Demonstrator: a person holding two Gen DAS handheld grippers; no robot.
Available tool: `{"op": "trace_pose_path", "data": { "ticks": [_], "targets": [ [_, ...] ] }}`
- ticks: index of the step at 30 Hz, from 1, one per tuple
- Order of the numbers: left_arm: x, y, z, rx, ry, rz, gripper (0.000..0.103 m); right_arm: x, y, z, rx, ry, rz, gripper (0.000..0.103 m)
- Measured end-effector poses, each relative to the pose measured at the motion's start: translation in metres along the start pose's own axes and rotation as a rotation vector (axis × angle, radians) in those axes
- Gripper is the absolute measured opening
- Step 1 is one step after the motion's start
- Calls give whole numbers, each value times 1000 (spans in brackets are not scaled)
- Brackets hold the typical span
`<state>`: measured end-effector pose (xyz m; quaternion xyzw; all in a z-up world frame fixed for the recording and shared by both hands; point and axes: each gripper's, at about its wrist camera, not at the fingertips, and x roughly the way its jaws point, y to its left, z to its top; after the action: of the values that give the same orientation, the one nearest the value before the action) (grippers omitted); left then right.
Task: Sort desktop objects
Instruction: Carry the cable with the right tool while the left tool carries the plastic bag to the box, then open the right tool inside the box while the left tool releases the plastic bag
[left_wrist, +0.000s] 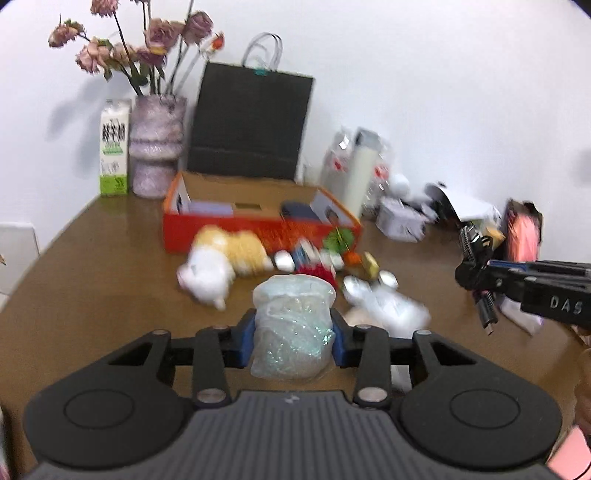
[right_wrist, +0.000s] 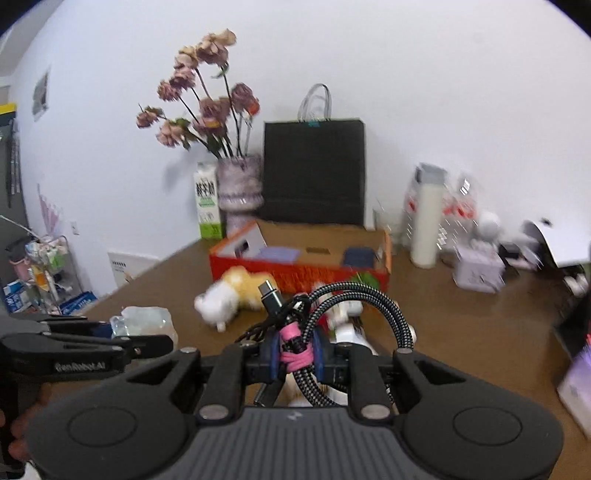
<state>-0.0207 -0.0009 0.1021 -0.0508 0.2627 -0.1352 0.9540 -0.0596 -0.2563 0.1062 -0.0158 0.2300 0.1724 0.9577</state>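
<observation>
Desktop clutter lies across the brown table (left_wrist: 92, 258), and most of it sits in front of the orange cardboard box (left_wrist: 258, 230), an open, shallow container standing near the back wall. Inside the box lie a pale lavender flat item (left_wrist: 210, 208), a dark navy item (left_wrist: 297, 211) and white cartons leaning at either end; the rest of its brown floor is bare. Just in front of the box a white and yellow plush toy (left_wrist: 221, 264) lies on its side among small blurred objects. The left gripper (left_wrist: 294, 338) is clamped on a crinkled clear plastic bag (left_wrist: 293, 325), held off the table between its blue pads. The right gripper (right_wrist: 295, 350) is clenched on a bundled braided cable (right_wrist: 354, 306), tied with a pink band, whose loops arch up above the fingers. Behind the box stand a black paper bag (left_wrist: 251, 122), a mottled vase (left_wrist: 157, 144) holding dried pink flowers (left_wrist: 147, 40), and a green and white milk carton (left_wrist: 114, 147) touching the vase's left side.
</observation>
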Motion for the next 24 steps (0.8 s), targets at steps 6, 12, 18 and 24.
{"op": "trace_pose_path", "data": {
  "ticks": [6,12,18,24],
  "targets": [
    [84,35,122,4,-47,63,41,114,-14,110,-12,53,117,17],
    [265,67,193,71,163,221,41,315,-34,184,91,299,143,17],
    [360,106,192,-110,265,215,54,460,-61,165,209,463,102,20],
    [350,98,188,-37,221,235,71,471,-86,157,301,439,137,26]
  ]
}}
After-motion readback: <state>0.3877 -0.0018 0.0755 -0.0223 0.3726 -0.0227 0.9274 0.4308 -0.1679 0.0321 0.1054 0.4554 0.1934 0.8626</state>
